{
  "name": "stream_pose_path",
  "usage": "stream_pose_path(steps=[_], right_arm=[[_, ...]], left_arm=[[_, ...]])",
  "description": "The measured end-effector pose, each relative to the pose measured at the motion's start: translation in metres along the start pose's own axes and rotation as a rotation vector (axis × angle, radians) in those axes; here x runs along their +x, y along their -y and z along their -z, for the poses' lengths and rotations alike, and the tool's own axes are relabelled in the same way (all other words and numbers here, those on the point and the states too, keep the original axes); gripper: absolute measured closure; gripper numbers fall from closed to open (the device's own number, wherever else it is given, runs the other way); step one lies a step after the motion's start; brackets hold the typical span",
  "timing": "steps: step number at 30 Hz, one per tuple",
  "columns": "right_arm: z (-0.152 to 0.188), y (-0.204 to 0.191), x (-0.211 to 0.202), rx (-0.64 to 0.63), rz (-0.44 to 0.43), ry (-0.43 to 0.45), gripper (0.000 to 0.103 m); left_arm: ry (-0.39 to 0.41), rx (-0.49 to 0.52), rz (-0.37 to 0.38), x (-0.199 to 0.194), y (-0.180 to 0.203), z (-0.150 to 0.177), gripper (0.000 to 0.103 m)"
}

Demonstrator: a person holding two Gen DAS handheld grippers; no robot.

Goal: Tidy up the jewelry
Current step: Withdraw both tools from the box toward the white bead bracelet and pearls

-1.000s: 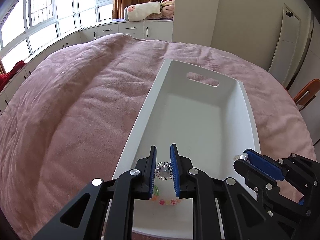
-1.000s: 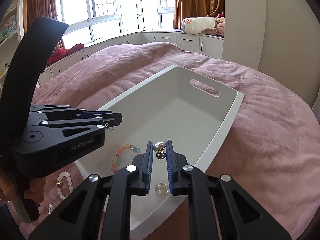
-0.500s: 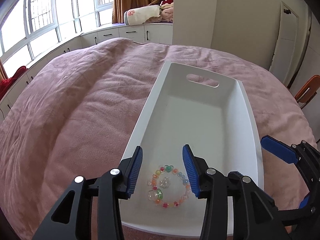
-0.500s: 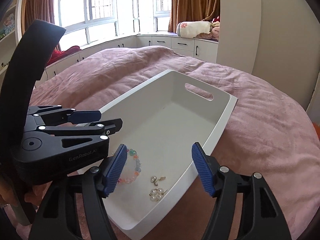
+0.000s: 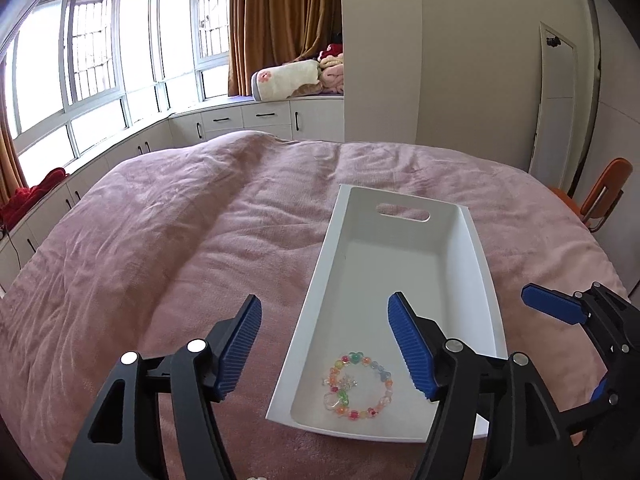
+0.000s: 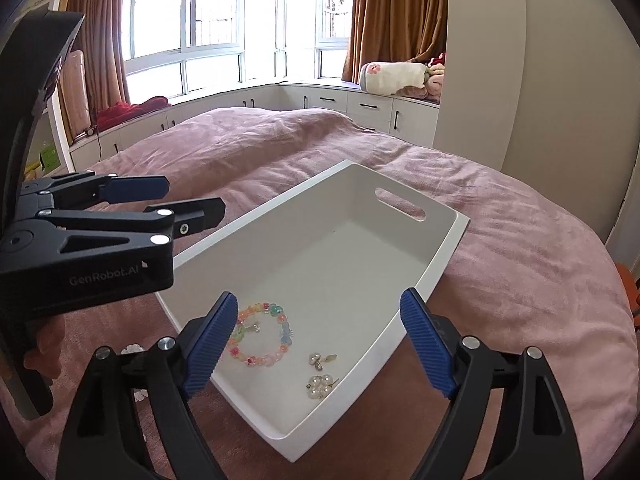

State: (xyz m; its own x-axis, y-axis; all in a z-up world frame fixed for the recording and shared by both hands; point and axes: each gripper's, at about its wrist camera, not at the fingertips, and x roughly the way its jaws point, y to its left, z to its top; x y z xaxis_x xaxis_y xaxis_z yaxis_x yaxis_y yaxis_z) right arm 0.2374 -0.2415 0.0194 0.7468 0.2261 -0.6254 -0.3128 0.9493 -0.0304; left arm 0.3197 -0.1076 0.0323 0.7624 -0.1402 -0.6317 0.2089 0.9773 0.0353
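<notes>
Nearest in the right wrist view, pale beads [image 6: 134, 350] lie on the pink bed [image 6: 520, 272] by the bin's near corner; the left view shows only a sliver of them at its bottom edge. The right gripper [image 6: 316, 340] and left gripper [image 5: 324, 344] both have their fingers opening wide, holding nothing. In the white bin [image 5: 404, 200] lies a colourful bead bracelet [image 5: 358, 386]. Only the right view shows the pearl earrings [image 6: 320, 376] beside it; the bin's far end is bare.
</notes>
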Motion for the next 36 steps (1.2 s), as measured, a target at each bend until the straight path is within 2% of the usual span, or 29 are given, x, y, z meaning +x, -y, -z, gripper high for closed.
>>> stream_pose_path(steps=[3,6,10,18,21,26,31,36], right_arm=[[0.000,-0.005,-0.012,0.001,-0.013,0.023,0.014],[0.000,-0.009,-0.027,0.018,-0.036,0.046,0.012],[0.003,-0.016,-0.046,0.024,-0.067,0.081,0.009],[0.024,-0.053,-0.070,-0.043,-0.145,0.095,0.008],[0.041,-0.069,-0.074,-0.089,-0.167,0.093,0.008],[0.066,-0.089,-0.074,-0.116,-0.225,0.087,0.008],[0.090,-0.109,-0.068,-0.162,-0.270,0.054,0.008],[0.112,-0.123,-0.058,-0.199,-0.326,-0.017,0.009]], left_arm=[[0.020,-0.013,0.000,-0.014,-0.008,0.001,0.021],[0.041,-0.006,0.004,-0.029,-0.013,0.004,0.020],[0.078,0.009,0.006,-0.053,-0.020,0.015,0.012],[0.126,-0.035,-0.029,-0.097,-0.040,0.056,0.010],[0.111,-0.040,-0.033,-0.104,-0.045,0.076,0.010],[0.033,-0.115,0.001,-0.096,-0.057,0.113,0.010],[-0.028,-0.193,0.018,-0.088,-0.069,0.144,0.010],[-0.090,-0.225,0.037,-0.080,-0.073,0.170,0.010]])
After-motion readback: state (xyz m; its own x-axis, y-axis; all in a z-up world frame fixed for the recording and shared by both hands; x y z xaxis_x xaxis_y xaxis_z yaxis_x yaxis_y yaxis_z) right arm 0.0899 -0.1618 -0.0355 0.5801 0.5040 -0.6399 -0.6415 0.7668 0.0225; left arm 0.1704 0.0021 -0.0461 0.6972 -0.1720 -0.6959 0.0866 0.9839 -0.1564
